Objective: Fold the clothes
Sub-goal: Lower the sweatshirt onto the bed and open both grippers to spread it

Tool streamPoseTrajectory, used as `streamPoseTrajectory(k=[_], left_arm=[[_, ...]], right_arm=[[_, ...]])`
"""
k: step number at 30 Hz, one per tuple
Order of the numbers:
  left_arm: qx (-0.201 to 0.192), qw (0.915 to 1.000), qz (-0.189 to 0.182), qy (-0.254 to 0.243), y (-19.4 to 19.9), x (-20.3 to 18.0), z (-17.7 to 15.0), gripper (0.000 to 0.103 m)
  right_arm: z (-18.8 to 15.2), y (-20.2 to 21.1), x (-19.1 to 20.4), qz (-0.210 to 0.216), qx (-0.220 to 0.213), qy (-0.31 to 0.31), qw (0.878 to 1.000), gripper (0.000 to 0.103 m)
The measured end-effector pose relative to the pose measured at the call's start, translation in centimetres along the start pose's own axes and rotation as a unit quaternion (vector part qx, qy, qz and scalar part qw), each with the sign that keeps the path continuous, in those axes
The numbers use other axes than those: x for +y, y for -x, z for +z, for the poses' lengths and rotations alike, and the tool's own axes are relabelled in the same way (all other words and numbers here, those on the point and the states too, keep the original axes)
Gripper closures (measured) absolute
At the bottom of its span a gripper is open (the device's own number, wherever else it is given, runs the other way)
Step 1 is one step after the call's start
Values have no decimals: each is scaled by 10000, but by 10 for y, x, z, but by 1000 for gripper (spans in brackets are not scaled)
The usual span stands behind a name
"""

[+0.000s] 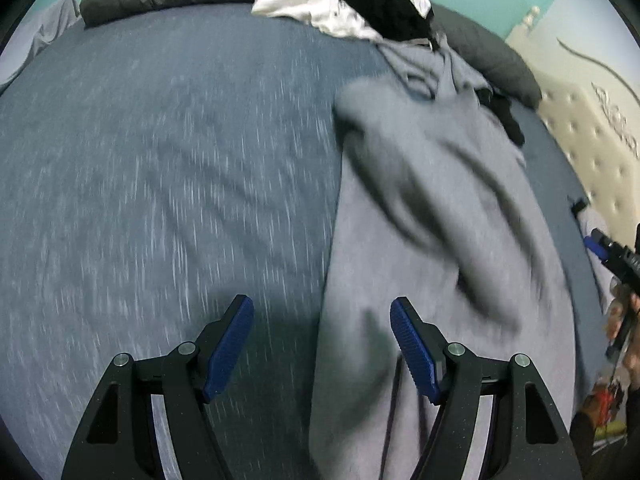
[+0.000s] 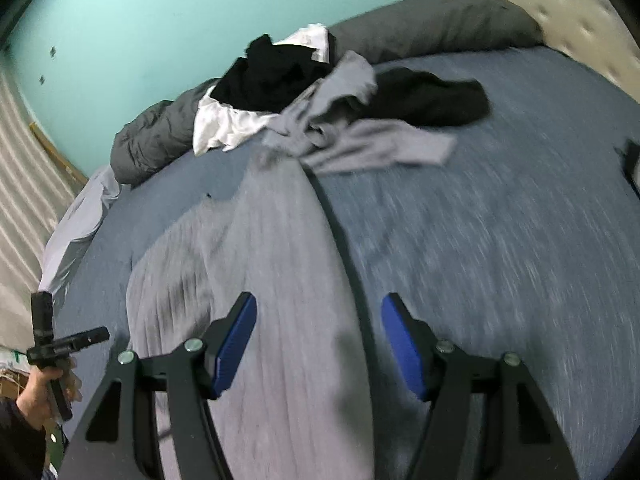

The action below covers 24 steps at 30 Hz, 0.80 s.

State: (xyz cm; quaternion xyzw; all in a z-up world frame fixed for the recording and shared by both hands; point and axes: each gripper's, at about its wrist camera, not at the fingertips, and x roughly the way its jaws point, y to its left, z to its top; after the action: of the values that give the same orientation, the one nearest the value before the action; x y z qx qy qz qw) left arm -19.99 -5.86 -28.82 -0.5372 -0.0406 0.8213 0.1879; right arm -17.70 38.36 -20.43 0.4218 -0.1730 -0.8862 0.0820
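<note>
On the bed [image 1: 160, 160], covered by a blue-grey heathered sheet, one large grey garment [image 1: 420, 240] is laid lengthwise, its near end passing under both grippers and its far end crumpled toward the pile. At the far side one heap of unfolded clothes is counted as follows: one white item [image 2: 224, 124], one black item [image 2: 276, 76] lying on it, and a second black item [image 2: 432, 96] just to the right, partly overlapped by folds of grey cloth. Behind the heap, two dark grey pillows [image 2: 432, 20] are seen along the far edge. A pale lilac sheet [image 2: 76, 224] hangs at the far-left corner of the bed. The wall [image 2: 160, 8] behind is turquoise; a cream tufted headboard [image 1: 588, 140] is seen at the right.

Left gripper [image 1: 322, 350]: fingers spread wide, nothing between the blue pads, held low over the left edge of the grey garment where it meets the sheet. Right gripper [image 2: 318, 346]: likewise spread and empty, held over the garment's right edge. Each gripper is caught at the border of the other's view, gripped by a hand [image 2: 44, 384]. Both views are motion-blurred.
</note>
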Motion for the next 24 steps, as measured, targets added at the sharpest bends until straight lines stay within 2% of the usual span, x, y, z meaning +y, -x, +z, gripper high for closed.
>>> streamPoseTrajectory(k=[4,5,7,8,10,12,14,18,24], left_arm=[[218,9996,99,-117,-7,-1,-25,29],[269,9995,113,-156,-9,-1,-29,34],[374,9989,123,-253,-10,-3,-36,48],[401,9985,147,-338,-10,-6,-39,59],[456,9975,195,-507,-10,-11,-44,68],[513,9968,194,-585,-10,-14,-49,87],[525,9967,180,-597,-8,-14,-51,96],[197,9987,206,-421,21,-5,-43,97],[-479,9962,556,-478,105,12,-18,100]], right_arm=[[-31,22,-12,-92,80,-301,9995,37],[-37,27,-14,-114,98,-323,9994,37],[-44,34,-13,-208,112,-258,9994,37],[-47,38,-11,-224,125,-213,9994,37],[-50,44,-9,-241,141,-171,9995,37],[-54,48,-8,-240,152,-167,9995,37],[-55,53,-7,-260,135,-160,9994,37],[-56,62,-5,-252,112,-124,9995,37],[-55,73,-7,-288,39,-186,9994,37]])
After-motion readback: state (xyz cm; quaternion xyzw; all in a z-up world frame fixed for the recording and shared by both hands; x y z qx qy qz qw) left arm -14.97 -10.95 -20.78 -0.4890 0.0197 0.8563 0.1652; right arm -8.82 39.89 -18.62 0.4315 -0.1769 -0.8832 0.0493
